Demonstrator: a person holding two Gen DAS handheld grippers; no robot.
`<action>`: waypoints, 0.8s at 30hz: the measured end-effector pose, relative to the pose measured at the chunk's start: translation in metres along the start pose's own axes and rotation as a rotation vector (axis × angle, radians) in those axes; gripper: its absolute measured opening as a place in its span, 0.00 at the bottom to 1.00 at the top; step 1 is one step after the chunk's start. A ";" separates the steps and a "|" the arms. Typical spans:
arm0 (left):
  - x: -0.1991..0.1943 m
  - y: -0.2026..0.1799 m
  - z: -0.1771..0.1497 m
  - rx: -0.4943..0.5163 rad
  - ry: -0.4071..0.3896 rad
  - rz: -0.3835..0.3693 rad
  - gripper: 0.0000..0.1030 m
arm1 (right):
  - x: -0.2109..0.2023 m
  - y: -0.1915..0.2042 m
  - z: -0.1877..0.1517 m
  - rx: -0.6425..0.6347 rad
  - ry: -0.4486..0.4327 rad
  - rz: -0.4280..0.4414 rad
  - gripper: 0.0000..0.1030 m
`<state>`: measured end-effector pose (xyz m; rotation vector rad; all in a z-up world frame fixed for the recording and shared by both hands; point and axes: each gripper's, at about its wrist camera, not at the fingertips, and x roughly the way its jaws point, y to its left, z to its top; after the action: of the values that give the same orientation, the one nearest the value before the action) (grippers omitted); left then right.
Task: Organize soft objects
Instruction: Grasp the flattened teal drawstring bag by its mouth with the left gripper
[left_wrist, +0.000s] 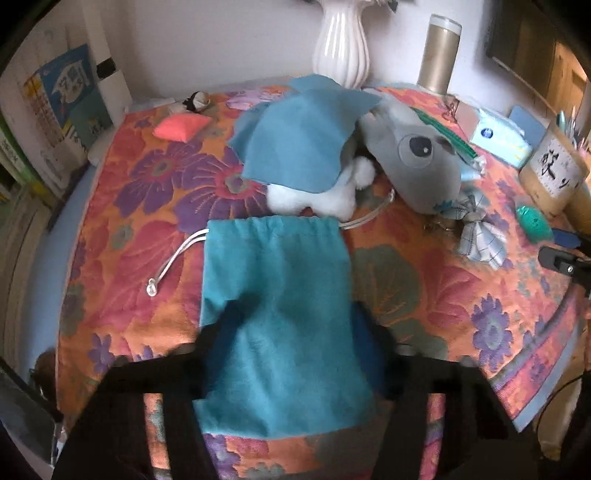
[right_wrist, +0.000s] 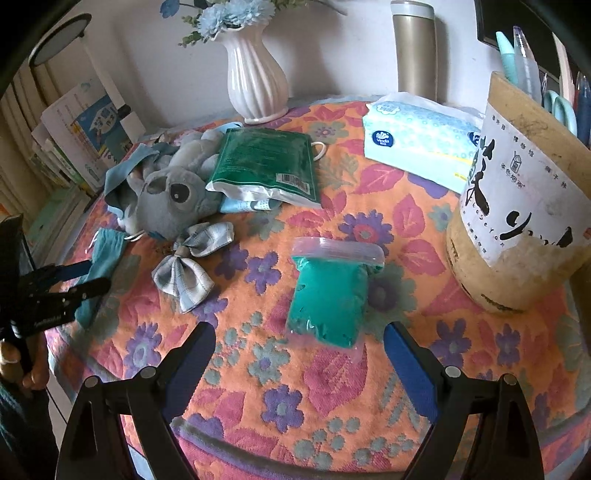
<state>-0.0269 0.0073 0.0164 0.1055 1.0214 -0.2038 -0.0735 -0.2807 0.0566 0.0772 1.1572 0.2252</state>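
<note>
A teal drawstring bag (left_wrist: 280, 317) lies flat on the floral tablecloth (left_wrist: 424, 295), its mouth pointing away. My left gripper (left_wrist: 291, 332) straddles the bag's lower half; the cloth drapes over its fingers, so its state is unclear. Beyond lie a blue cloth (left_wrist: 299, 133), a white plush (left_wrist: 314, 199) and a grey plush toy (left_wrist: 413, 162). My right gripper (right_wrist: 299, 350) is open, just in front of a zip bag of green stuffing (right_wrist: 328, 299). The left gripper (right_wrist: 74, 284) and the teal bag (right_wrist: 103, 266) also show at the left of the right wrist view.
A checked fabric bow (right_wrist: 192, 258), a green packet (right_wrist: 262, 162), a tissue pack (right_wrist: 417, 144), a paper pen tub (right_wrist: 517, 221), a white vase (right_wrist: 255, 81), a gold flask (right_wrist: 413, 48) and a coral cushion (left_wrist: 181, 125) stand around the table. Books (right_wrist: 85, 147) line the left.
</note>
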 end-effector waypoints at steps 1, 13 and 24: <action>-0.001 0.003 0.000 -0.006 -0.005 -0.005 0.33 | -0.001 0.001 0.000 -0.003 -0.005 0.006 0.89; -0.030 0.011 -0.003 -0.045 -0.087 -0.029 0.12 | 0.000 -0.010 -0.002 -0.008 -0.005 -0.034 0.89; -0.032 -0.024 -0.001 0.015 -0.109 -0.111 0.12 | 0.016 -0.005 0.012 -0.075 0.056 -0.054 0.89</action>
<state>-0.0490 -0.0120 0.0432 0.0508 0.9175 -0.3152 -0.0560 -0.2819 0.0462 -0.0270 1.2034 0.2238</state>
